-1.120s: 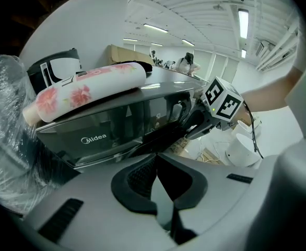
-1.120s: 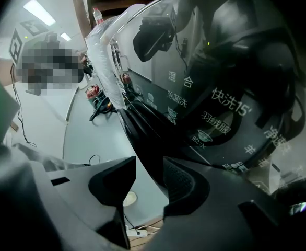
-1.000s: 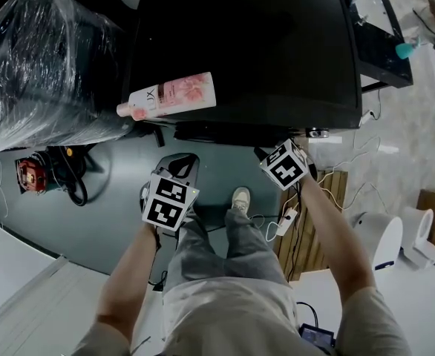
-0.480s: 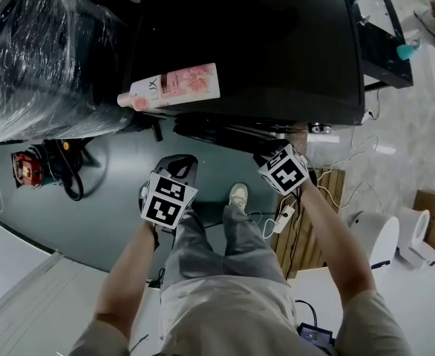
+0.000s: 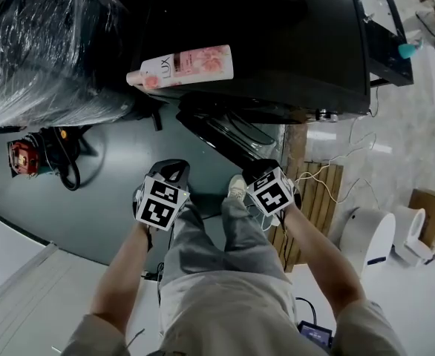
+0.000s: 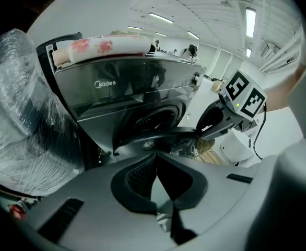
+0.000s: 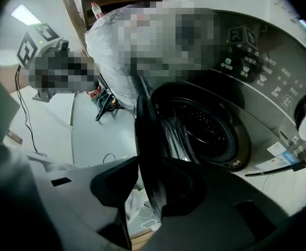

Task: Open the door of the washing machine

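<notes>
The black washing machine (image 5: 262,43) fills the top of the head view, with its round door (image 5: 225,136) swung partly out toward me. My right gripper (image 5: 251,170) is shut on the door's free edge; in the right gripper view the dark door rim (image 7: 145,140) runs between the jaws, beside the open drum (image 7: 205,127). My left gripper (image 5: 174,167) hangs over the floor left of the door, shut and holding nothing. The left gripper view shows the machine front (image 6: 121,82), the door (image 6: 158,137) and the right gripper (image 6: 223,119) on it.
A pink LUX bottle (image 5: 180,67) lies on the machine's top front edge. A plastic-wrapped appliance (image 5: 47,50) stands at its left, with a red tool (image 5: 23,158) and cables (image 5: 69,165) below. A wooden pallet (image 5: 314,191) and a white cylinder (image 5: 362,236) are at the right. My shoe (image 5: 237,188) is under the door.
The door has swung further out from the machine as the right gripper drew back toward me with its edge. The left gripper has also drifted back a little.
</notes>
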`<state>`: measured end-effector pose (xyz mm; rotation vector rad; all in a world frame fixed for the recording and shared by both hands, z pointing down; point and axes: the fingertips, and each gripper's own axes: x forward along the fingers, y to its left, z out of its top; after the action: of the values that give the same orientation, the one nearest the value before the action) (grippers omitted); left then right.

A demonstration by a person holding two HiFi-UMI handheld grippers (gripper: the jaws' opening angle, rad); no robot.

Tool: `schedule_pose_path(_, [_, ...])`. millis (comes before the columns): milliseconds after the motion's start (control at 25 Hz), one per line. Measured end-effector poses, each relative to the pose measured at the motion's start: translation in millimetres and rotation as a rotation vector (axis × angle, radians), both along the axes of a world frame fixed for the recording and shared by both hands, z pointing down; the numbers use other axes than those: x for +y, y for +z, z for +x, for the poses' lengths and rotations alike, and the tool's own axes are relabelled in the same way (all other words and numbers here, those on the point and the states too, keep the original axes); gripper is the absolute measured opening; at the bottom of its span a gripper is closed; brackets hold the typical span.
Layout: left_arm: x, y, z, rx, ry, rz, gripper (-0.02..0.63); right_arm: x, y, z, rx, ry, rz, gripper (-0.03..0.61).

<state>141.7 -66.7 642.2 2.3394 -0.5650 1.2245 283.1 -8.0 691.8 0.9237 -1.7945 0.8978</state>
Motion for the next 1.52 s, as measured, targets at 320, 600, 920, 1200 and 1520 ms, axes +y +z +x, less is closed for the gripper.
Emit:
schedule_pose_path(320, [44.1,14.6,-61.5,0.007,-0.079,-0.084,0.018,36.4,7.4,-48.1,-0.029,0.151,-0.054,0.161])
schedule_pose_path(600, [79.5,33.0,-121.8,-0.01,-0.162,-0.157,0.018,57.8,9.0,-102.8,-0.058,0.298,-0.089,0.16])
schedule_pose_path(920, [94.0,40.8,-182.5,-0.012,-0.223,-0.173,0.018,63.1,12.5,-177.5,-0.094,0.481,-0.137,0.16])
schedule_pose_path(1200, [89.8,45.8,-254.1,-0.011,-0.397,-0.213,0.018,60.1,19.4,-235.2,-0.08,0.662,-0.202,0.158])
schedule_pose_path(1520, [65.5,42.9,-314.5,-0.022,-0.475,-0.169,0.018,34.4,23.7,-297.1,-0.118,0.87,-0.24,0.16])
